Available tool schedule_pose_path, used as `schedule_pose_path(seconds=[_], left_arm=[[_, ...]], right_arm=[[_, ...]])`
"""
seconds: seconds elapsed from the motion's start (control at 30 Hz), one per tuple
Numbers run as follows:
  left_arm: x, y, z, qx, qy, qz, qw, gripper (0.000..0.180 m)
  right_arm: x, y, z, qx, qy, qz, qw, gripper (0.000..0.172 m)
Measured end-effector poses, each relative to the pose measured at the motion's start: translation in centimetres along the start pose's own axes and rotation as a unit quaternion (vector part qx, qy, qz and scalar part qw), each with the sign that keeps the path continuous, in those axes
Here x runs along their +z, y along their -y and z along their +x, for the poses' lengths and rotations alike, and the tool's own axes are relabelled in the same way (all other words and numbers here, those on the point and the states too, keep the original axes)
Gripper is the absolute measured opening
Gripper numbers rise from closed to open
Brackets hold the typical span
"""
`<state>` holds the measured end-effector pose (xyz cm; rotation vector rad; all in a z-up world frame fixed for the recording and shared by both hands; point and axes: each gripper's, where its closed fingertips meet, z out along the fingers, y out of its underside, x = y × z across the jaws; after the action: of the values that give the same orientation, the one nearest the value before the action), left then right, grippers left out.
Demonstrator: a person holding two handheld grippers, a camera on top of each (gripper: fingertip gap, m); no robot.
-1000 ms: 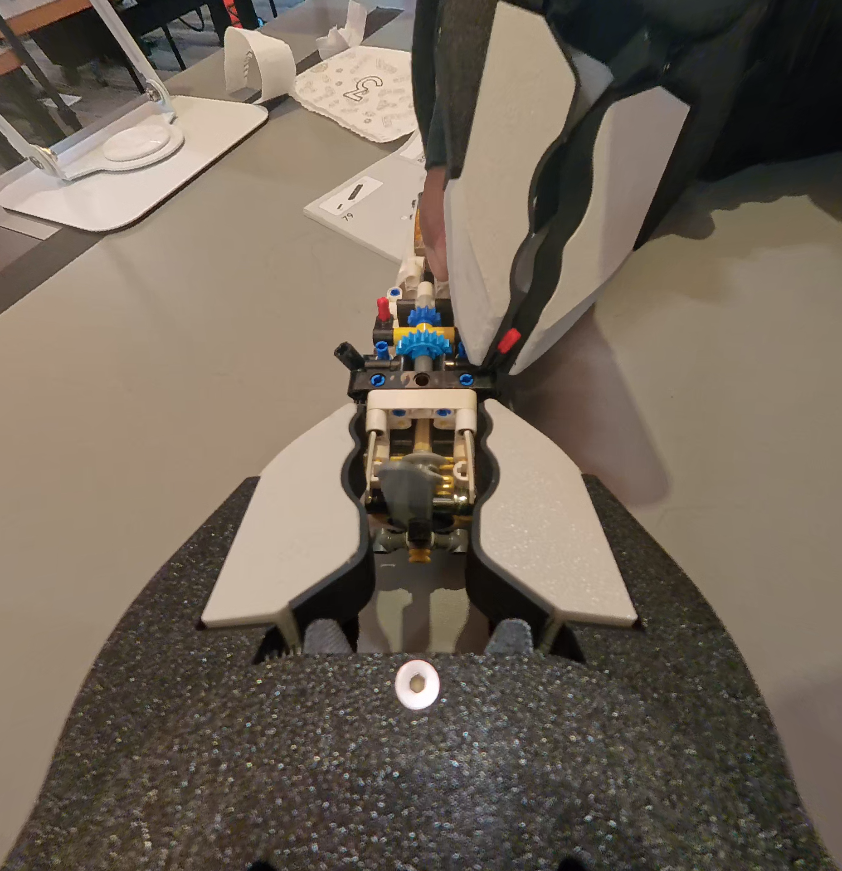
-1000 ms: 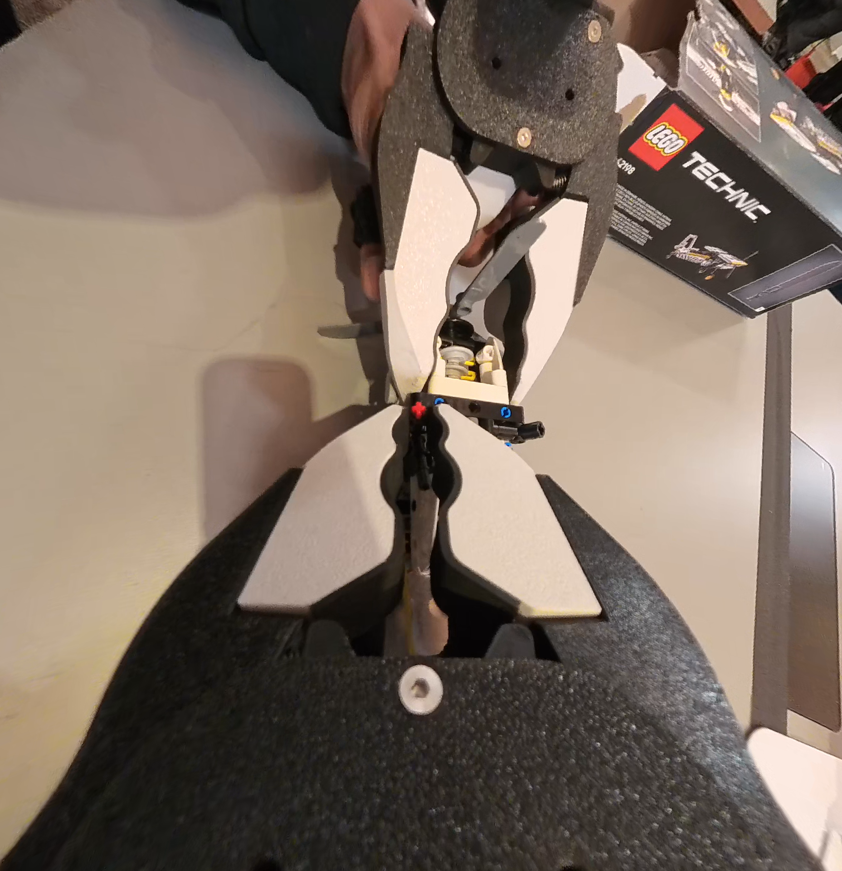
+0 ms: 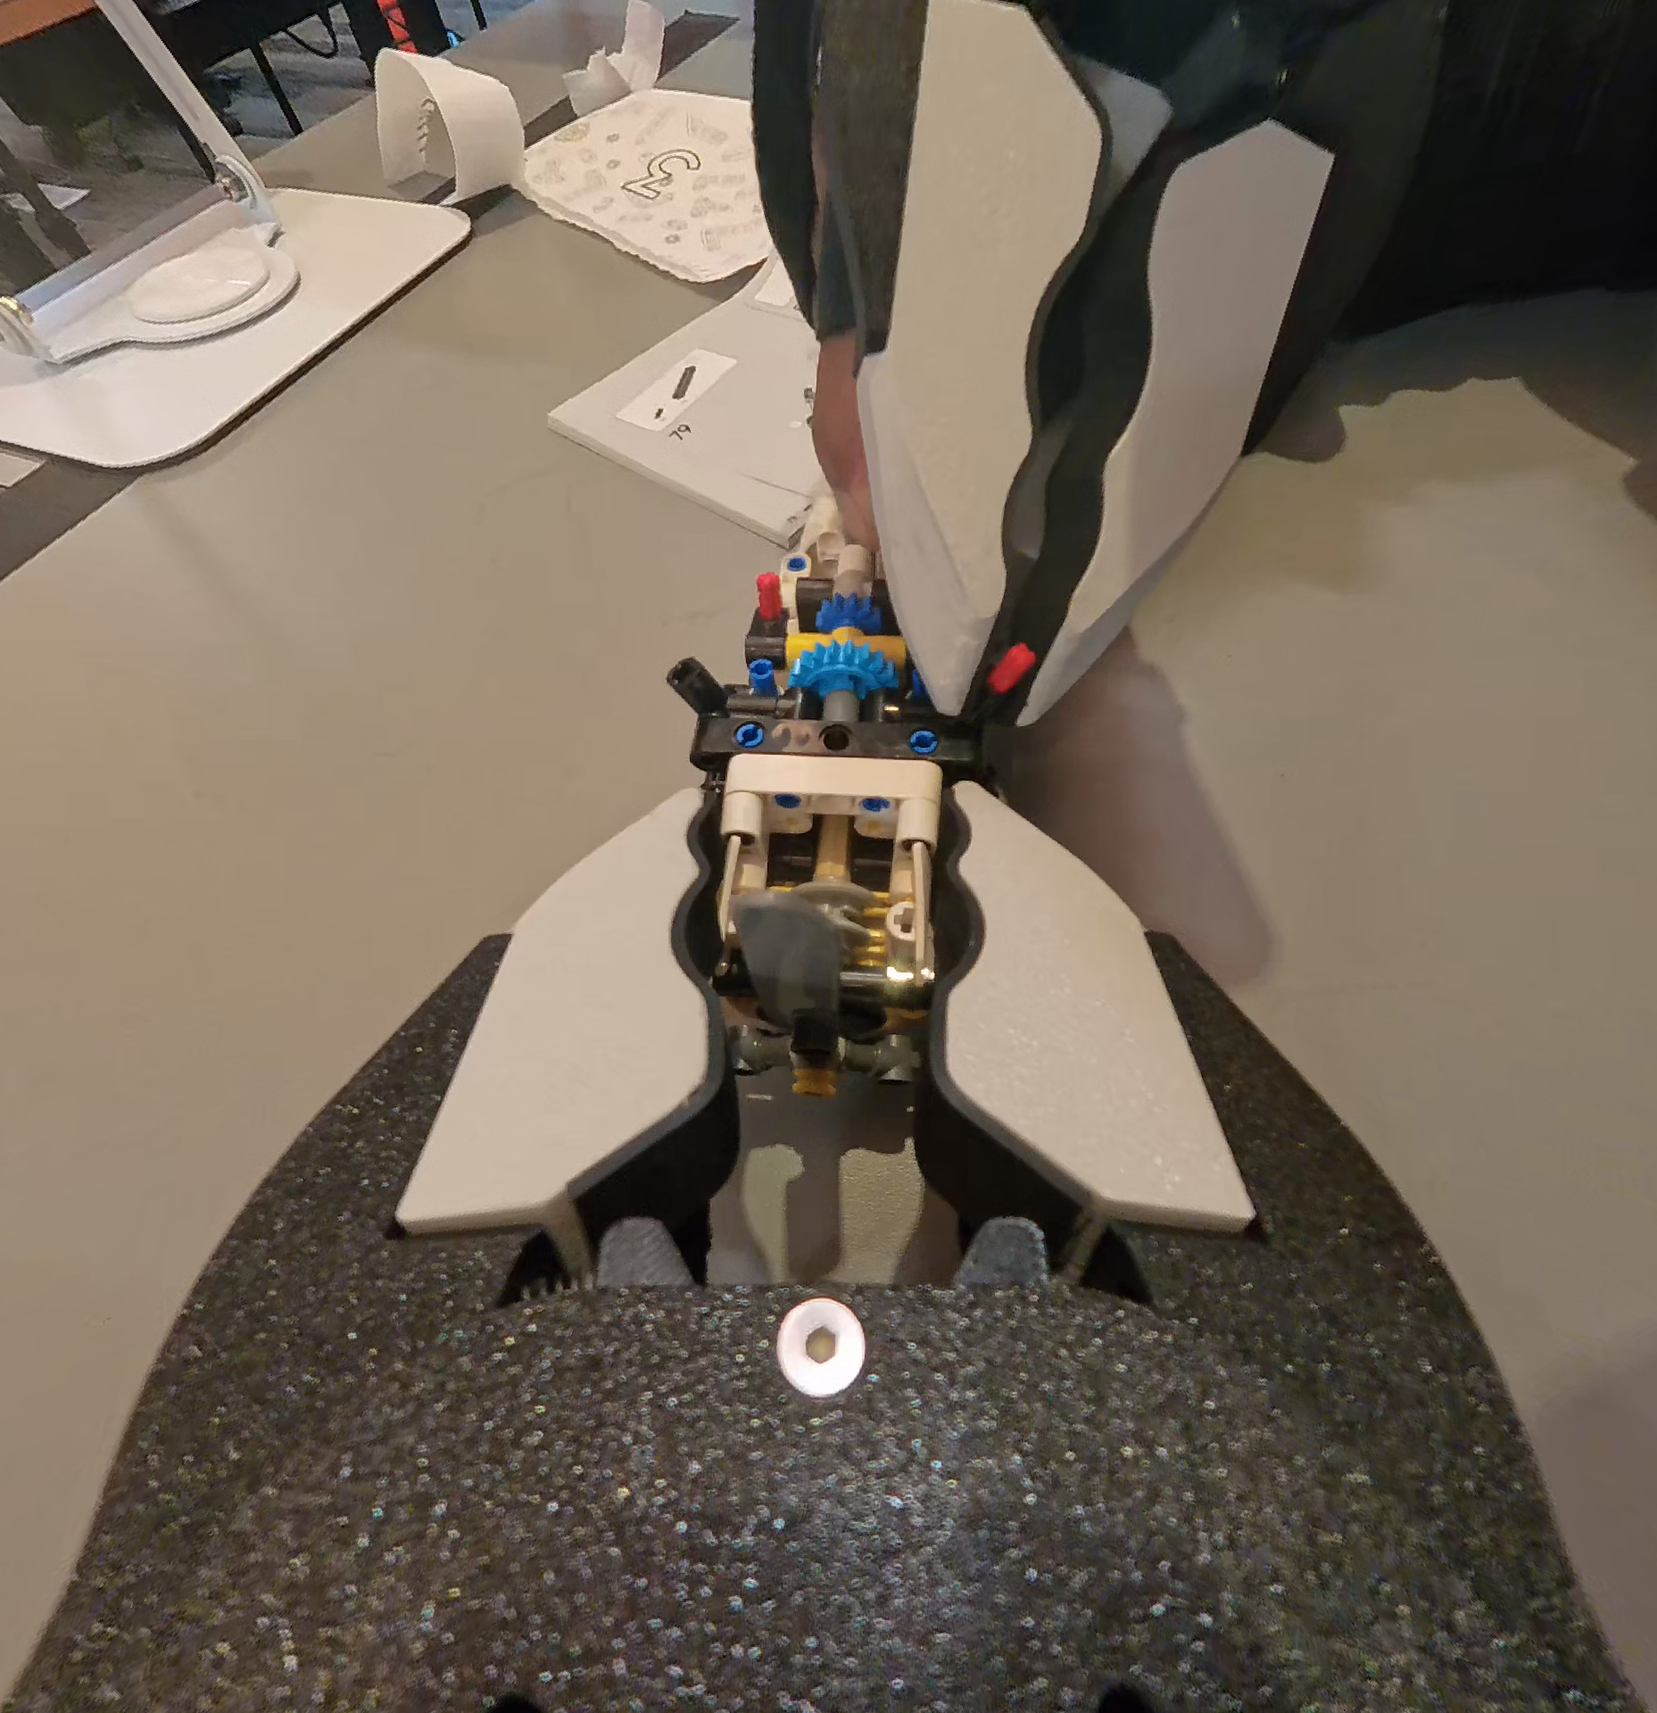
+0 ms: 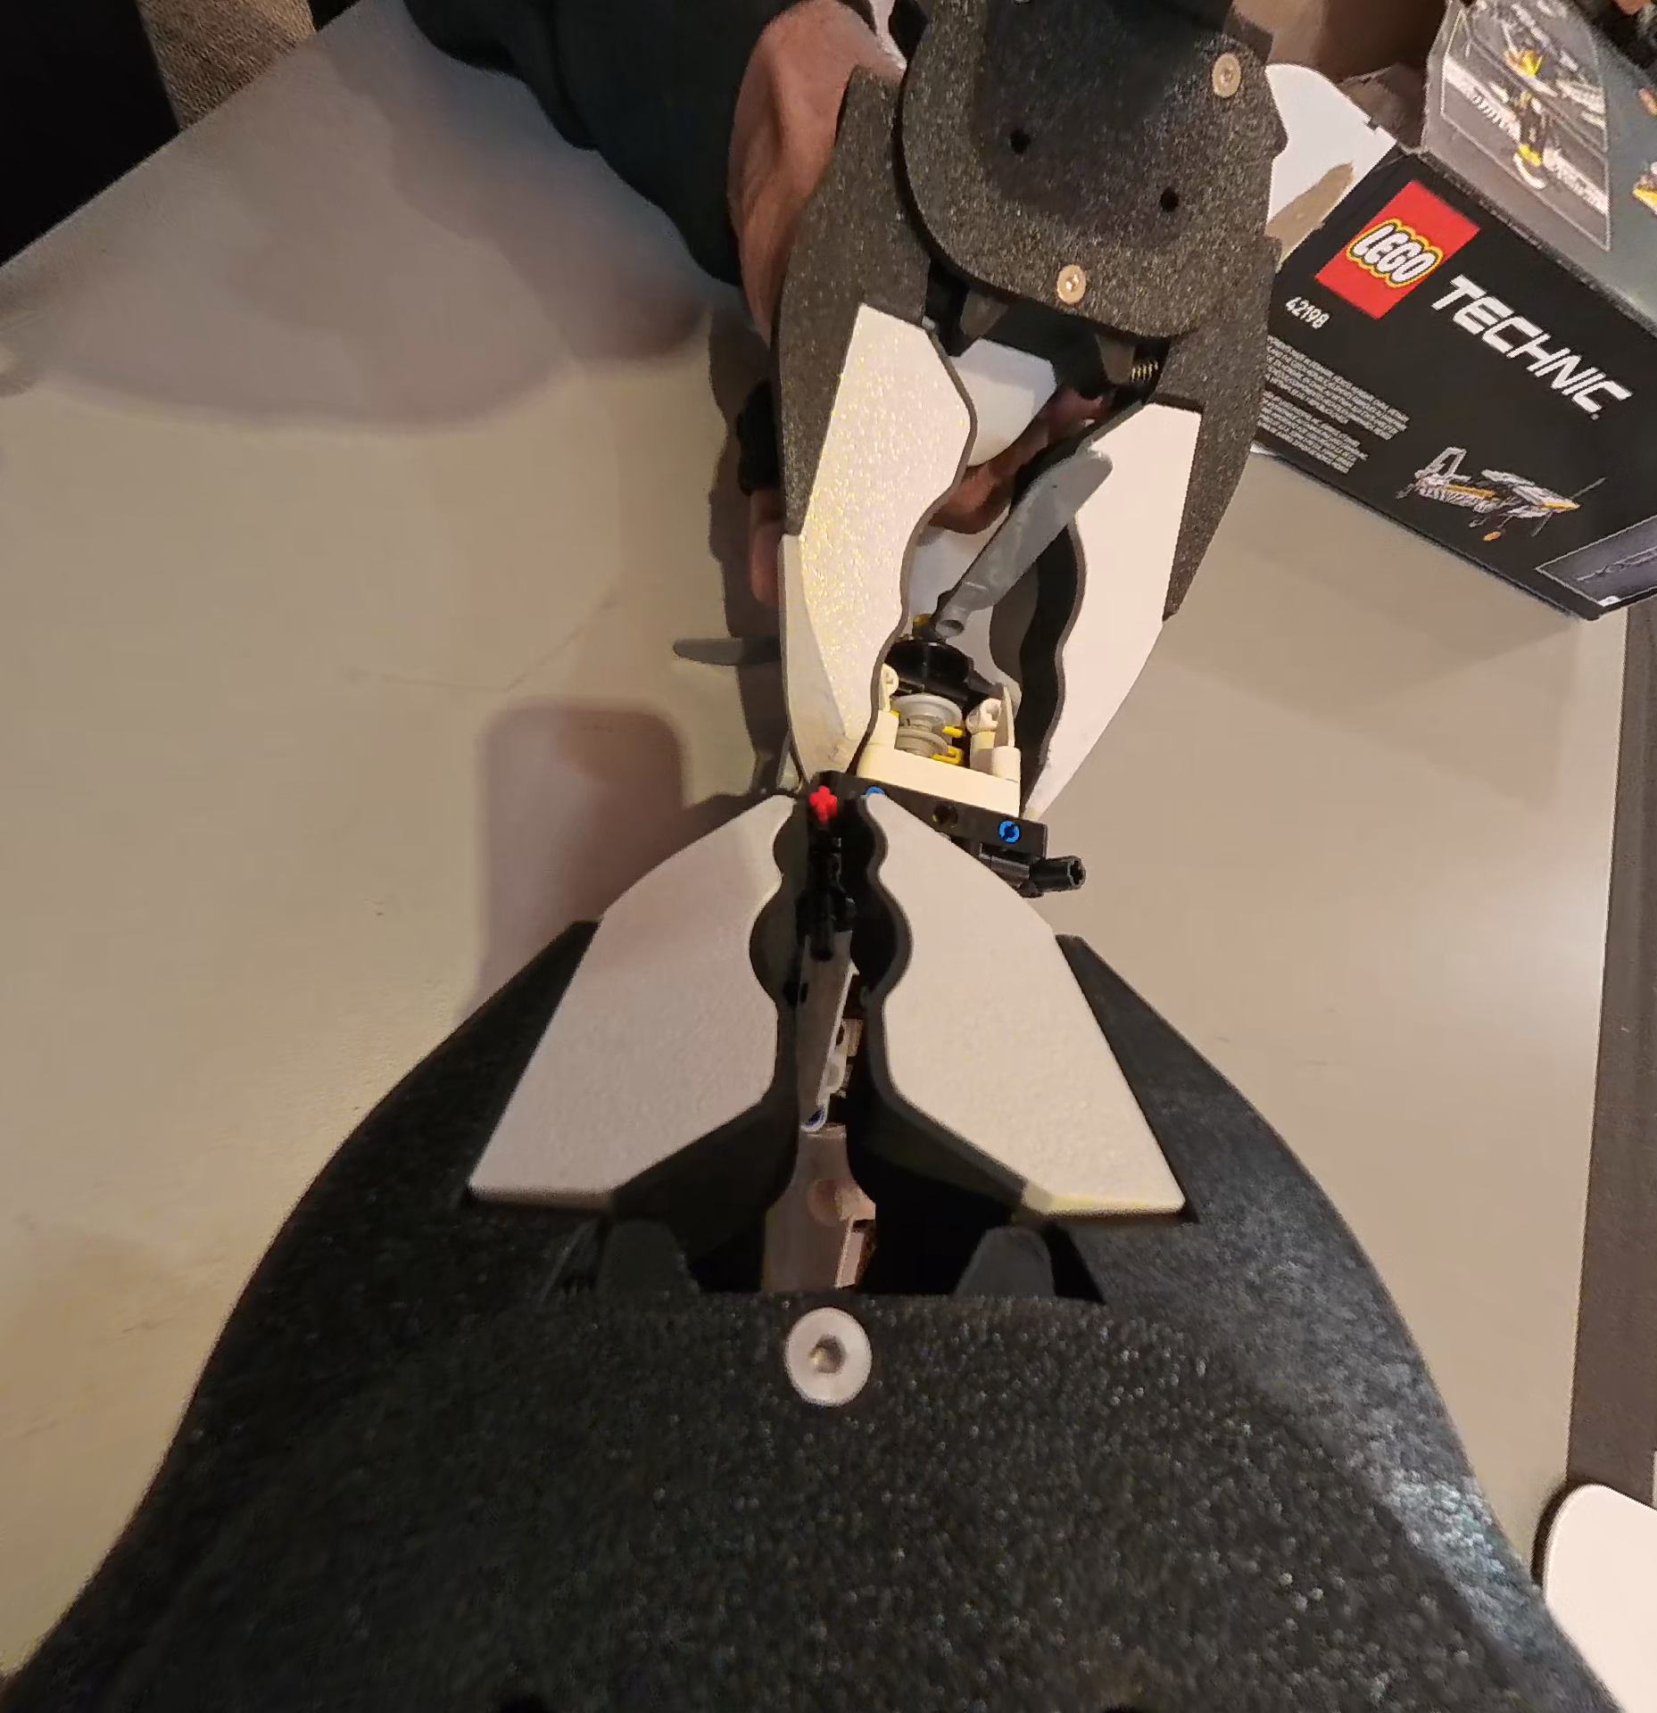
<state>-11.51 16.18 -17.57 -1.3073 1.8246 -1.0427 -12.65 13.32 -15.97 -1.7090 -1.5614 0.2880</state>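
My left gripper [image 3: 834, 806] is shut on a toy-brick assembly [image 3: 834, 737] of white frame, black beam, blue gears [image 3: 829, 672] and a grey blade, held above the table [image 3: 296, 742]. Its pads press on the white frame's two sides. My right gripper [image 4: 826, 811] is shut on a thin black part [image 4: 829, 890] with a red pin [image 4: 822, 805] at its tip, at the corner of the assembly's black beam [image 4: 973, 820]. The left wrist view shows the right gripper [image 3: 991, 704] coming in from above right with the red pin [image 3: 1010, 669] between its tips. The right wrist view shows the left gripper [image 4: 936, 779] opposite, around the white frame.
An open instruction booklet [image 3: 713, 426], a printed paper bag [image 3: 657, 185] and a white stand base [image 3: 250, 306] lie on the far left of the table. A dark product box [image 4: 1473, 371] stands at the right. A person's hand [image 4: 778, 167] holds the left gripper. Only a small space, under 4 cm, lies between the two pairs of fingers.
Both grippers keep their grasps and stay almost still; the assembly has tilted only slightly in the right wrist view.
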Motion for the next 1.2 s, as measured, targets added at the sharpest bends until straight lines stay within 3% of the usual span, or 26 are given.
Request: schedule_pose_path(seconds=[0.57,1.2], left_arm=[[-0.01,0.05,0.17,-0.003,-0.010,0.002,1.000,0.047],[-0.17,0.10,0.02,-0.003,-0.008,0.005,1.000,0.046]], right_arm=[[-0.11,0.06,-0.06,0.008,0.007,0.015,1.000,0.007],[0.06,0.00,0.28,0.008,-0.040,0.029,0.999,0.007]])
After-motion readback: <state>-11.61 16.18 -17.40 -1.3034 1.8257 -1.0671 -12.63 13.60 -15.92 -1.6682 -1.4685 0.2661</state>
